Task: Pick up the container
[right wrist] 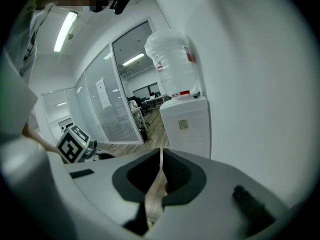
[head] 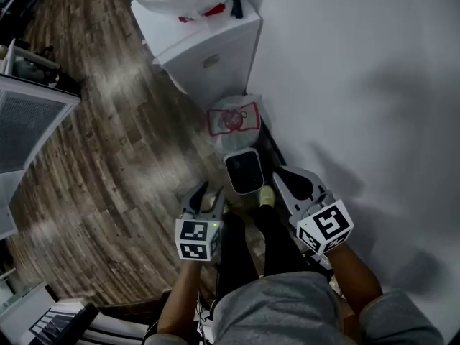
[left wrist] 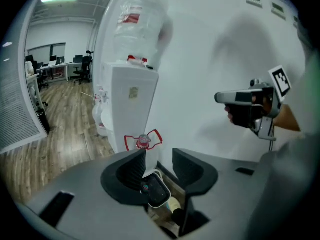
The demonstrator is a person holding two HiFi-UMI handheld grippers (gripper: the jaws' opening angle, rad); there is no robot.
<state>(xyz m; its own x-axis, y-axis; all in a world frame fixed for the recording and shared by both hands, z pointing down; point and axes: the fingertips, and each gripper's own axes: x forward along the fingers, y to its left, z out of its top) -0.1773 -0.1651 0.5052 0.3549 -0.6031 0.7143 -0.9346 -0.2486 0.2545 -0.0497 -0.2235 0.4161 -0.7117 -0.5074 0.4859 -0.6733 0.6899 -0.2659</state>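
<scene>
Big white water dispenser (head: 215, 56) by the wall, spare jug (head: 233, 119) on the floor beside it. Then the container (head: 244, 171): small dark bin w/ pale rim, on the floor at the wall, just ahead of both grippers. Looks light, stiff plastic, prob slick-sided, so pinch the rim wall. Left gripper (head: 206, 198): jaws apart, nothing touched. Right gripper (head: 287, 182): jaws together, empty.

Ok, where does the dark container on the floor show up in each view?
Head view: container at the centre of the picture.
Left gripper view: container low centre, seen through the gap of the open left hand-held gripper.
Right gripper view: not in it.
Shared landmark: the white water cooler, in all three.
</scene>
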